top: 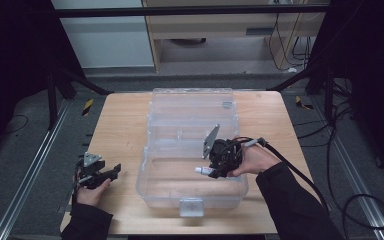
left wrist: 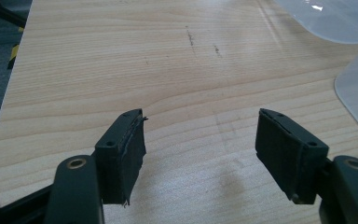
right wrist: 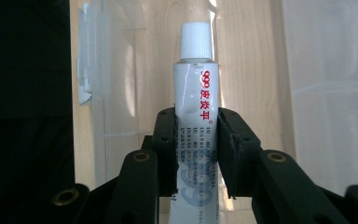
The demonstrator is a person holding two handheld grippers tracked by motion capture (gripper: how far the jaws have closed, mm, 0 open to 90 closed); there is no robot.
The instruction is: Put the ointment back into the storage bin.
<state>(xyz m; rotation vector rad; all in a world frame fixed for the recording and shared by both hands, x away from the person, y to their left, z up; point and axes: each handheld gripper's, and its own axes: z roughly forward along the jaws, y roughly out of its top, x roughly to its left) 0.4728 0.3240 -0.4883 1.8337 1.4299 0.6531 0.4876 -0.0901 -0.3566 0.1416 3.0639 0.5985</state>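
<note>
Right gripper jaws clenched mid-body on the tube over the clear box, left gripper jaws released above the desk; tube looks light, soft, dentable, so grip gently.

The left gripper rests low with jaws spread wide, while the right gripper, angled leftward, has its jaws clamped on a tube.

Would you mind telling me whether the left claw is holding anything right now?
No, the left claw stands wide open above the bare wooden table, with nothing between its jaws.
</note>
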